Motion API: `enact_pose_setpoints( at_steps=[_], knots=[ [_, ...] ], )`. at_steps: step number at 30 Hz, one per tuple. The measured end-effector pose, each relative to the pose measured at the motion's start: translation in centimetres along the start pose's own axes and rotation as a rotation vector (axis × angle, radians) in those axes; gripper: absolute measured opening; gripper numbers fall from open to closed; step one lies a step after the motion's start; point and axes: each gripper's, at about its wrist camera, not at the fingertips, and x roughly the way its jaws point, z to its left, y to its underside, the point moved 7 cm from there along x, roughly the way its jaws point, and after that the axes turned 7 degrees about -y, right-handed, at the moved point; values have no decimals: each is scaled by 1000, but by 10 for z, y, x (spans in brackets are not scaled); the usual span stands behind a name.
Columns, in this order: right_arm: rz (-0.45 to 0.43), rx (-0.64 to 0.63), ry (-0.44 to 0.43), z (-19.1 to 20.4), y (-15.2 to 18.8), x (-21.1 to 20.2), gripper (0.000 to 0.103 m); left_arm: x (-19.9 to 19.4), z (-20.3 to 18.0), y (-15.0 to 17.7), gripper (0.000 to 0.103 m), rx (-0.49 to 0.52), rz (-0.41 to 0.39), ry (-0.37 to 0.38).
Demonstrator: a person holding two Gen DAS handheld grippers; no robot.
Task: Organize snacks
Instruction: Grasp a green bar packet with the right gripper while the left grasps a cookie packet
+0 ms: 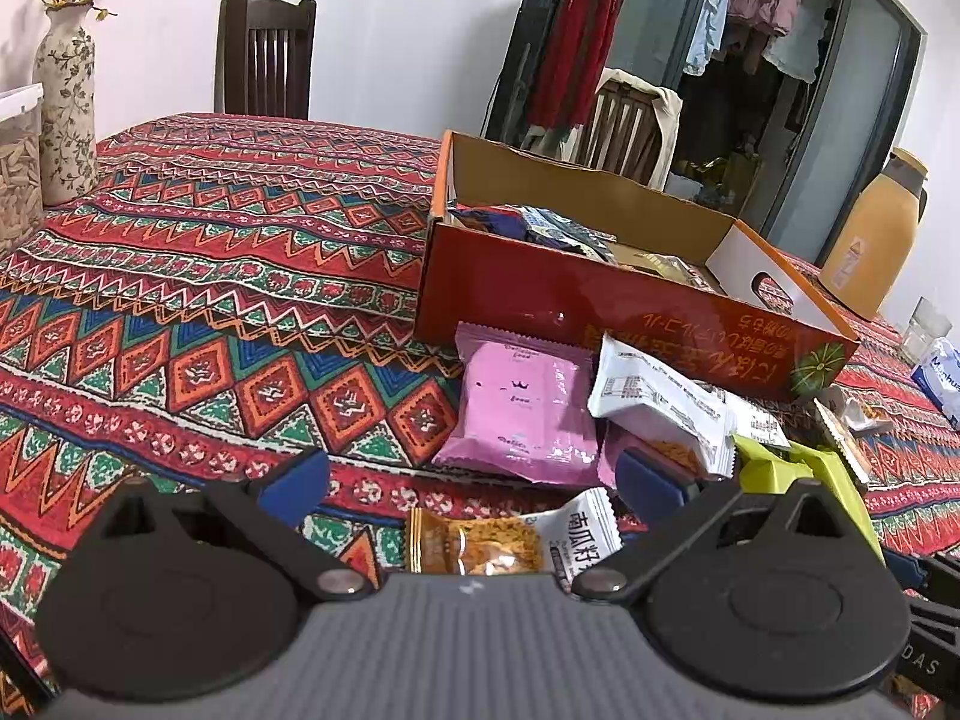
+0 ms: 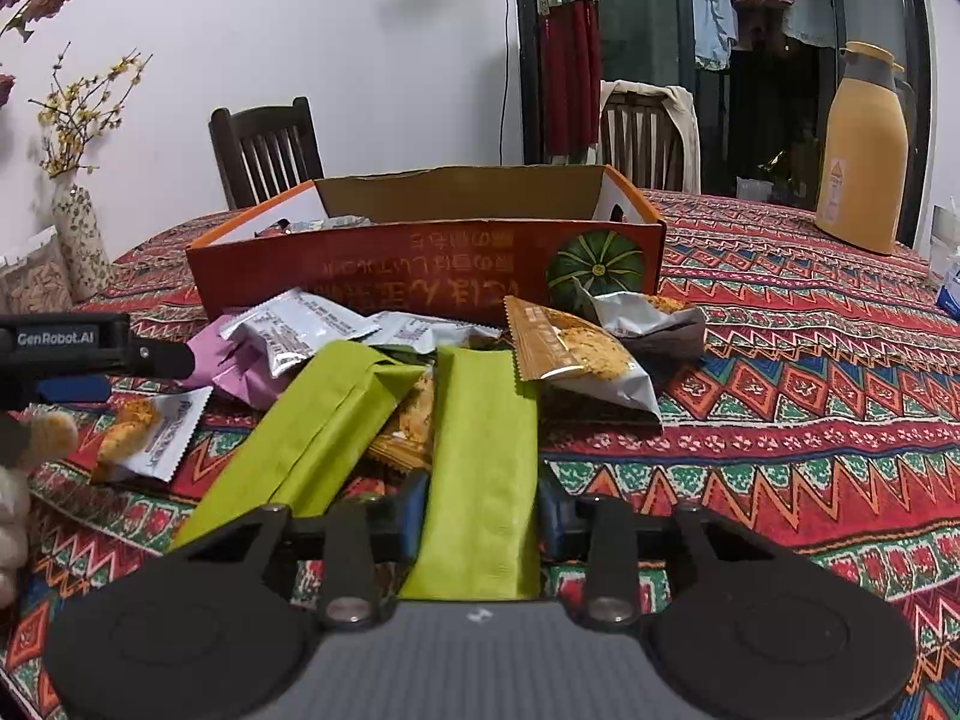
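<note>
Clamping my right gripper (image 2: 480, 504) on one green packet (image 2: 480, 456), I keep it low over the table (image 2: 780, 420), before the orange box (image 2: 420, 264). My left gripper (image 1: 468, 480) hangs spread wide over a small snack packet (image 1: 510, 543).

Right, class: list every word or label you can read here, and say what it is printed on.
"GenRobot.AI": side casing of the left gripper.
"南瓜籽": white snack packet.
"Manhu", cut off: blue-and-white pack.
Upside-down print on the orange box: blurred, unreadable.
Pink packet print: too small.
</note>
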Motion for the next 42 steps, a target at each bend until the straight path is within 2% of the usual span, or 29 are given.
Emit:
enact_pose_setpoints(
  at_steps=[5, 18, 24, 28, 31, 35, 37, 38, 39, 40, 42],
  knots=[
    [-60, -25, 9, 4, -3, -9, 35, 0, 1, 0, 103, -4, 0, -10],
    [-190, -35, -57, 13, -13, -45, 35, -10, -9, 9, 103, 45, 37, -48],
    [-203, -17, -68, 9, -11, -49, 35, -13, -25, 18, 103, 95, 81, -70],
    [-210, -6, -75, 4, -7, -53, 35, -5, -26, 25, 103, 92, 115, -124],
    [-215, 7, -78, 0, -4, -55, 35, -4, -23, 27, 103, 86, 104, -185],
    [-215, 20, -93, -2, -1, -56, 35, -4, -25, 29, 103, 97, 94, -215],
    [-217, 24, -102, -2, 1, -56, 35, -5, -27, 30, 100, 106, 87, -224],
    [-217, 25, -105, -2, 2, -57, 35, -7, -28, 31, 94, 109, 82, -221],
    [-218, 27, -107, -2, 3, -58, 35, -9, -30, 30, 79, 112, 72, -217],
    [-218, 28, -109, -3, 4, -58, 35, -13, -31, 30, 70, 115, 54, -214],
    [-218, 31, -112, -3, 6, -59, 35, -15, -31, 30, 63, 105, 51, -190]
  ],
)
